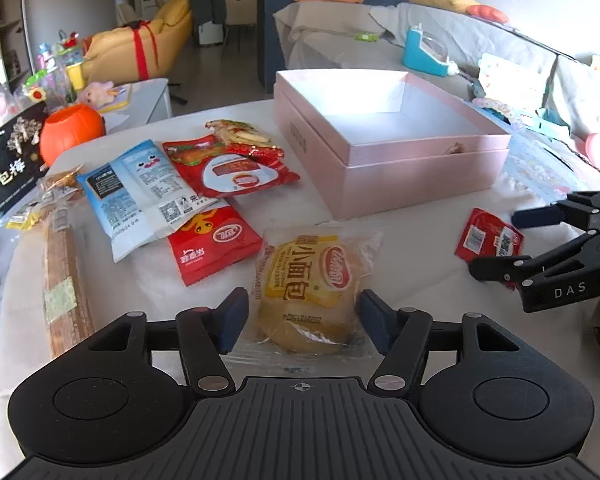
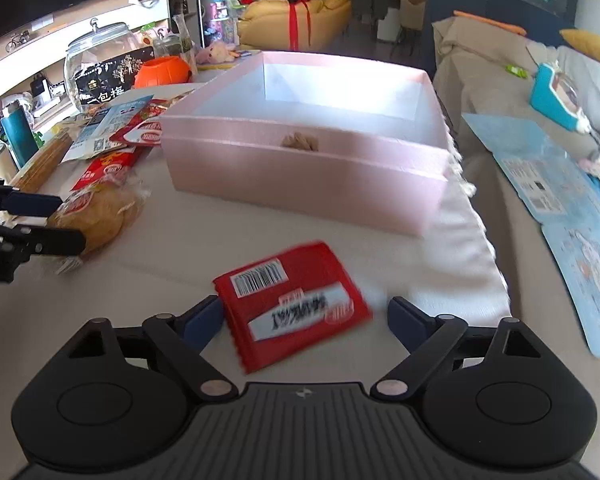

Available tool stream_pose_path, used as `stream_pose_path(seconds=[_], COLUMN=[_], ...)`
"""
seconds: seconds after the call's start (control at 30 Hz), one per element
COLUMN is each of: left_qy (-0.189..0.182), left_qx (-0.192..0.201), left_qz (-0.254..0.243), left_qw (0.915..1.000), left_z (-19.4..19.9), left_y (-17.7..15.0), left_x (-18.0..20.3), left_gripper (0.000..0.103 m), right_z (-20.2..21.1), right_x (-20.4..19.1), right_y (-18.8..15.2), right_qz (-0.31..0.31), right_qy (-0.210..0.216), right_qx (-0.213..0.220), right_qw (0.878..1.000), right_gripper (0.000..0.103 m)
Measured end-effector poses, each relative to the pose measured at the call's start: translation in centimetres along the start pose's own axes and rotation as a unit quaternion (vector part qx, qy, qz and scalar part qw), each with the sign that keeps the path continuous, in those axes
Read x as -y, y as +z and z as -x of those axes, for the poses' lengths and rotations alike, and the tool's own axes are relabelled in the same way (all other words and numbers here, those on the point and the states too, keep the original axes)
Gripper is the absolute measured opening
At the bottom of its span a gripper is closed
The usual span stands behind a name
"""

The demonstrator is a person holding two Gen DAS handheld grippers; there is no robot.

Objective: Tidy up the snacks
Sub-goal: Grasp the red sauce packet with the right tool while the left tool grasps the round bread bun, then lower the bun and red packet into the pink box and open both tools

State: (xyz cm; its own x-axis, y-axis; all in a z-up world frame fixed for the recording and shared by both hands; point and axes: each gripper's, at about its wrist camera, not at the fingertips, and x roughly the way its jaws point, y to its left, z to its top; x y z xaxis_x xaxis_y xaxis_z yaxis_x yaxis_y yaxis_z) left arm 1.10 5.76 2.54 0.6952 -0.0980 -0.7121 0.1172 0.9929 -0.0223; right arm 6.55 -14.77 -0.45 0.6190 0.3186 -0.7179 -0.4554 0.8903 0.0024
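Left wrist view shows the left gripper (image 1: 300, 318) released astride the bread packet (image 1: 306, 292) on the table (image 1: 380, 264), near the empty pink box (image 1: 384, 136), so close squarely on the bun's middle, while the right gripper (image 2: 304, 318), also released, straddles the red sachet (image 2: 292, 304).

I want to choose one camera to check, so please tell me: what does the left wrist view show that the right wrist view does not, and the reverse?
Only the left wrist view: the yellow print on the bread pack between the open left gripper, and the whole spread of snack packets, such as the blue-white packet.

Only the right wrist view: the glass jar, the teal bottle, and the small red packet between the open right gripper.

Both: the empty pink box, the orange pumpkin bucket, the white table.
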Motion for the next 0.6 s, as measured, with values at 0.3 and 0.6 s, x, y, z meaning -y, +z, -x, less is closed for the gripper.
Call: stream_pose_path(seconds=[0.3,0.6], left_qy=[-0.009,-0.044], left_qx=[0.003,0.056], left_qz=[0.006,0.018], left_qw=[0.9999,0.9973], left_z=[0.0,2.8], left_y=[0.6,2.3], left_x=[0.0,0.4], left_gripper=[0.063,0.058], right_z=[1.2,4.8], right_x=[-1.7,-0.3], right_y=[0.4,2.1], right_qz=[0.05,0.027], right_qy=[0.008,0.002], right_qx=[0.007,0.058], right_qw=[0.999,0.998], right_gripper=[0.067,0.066])
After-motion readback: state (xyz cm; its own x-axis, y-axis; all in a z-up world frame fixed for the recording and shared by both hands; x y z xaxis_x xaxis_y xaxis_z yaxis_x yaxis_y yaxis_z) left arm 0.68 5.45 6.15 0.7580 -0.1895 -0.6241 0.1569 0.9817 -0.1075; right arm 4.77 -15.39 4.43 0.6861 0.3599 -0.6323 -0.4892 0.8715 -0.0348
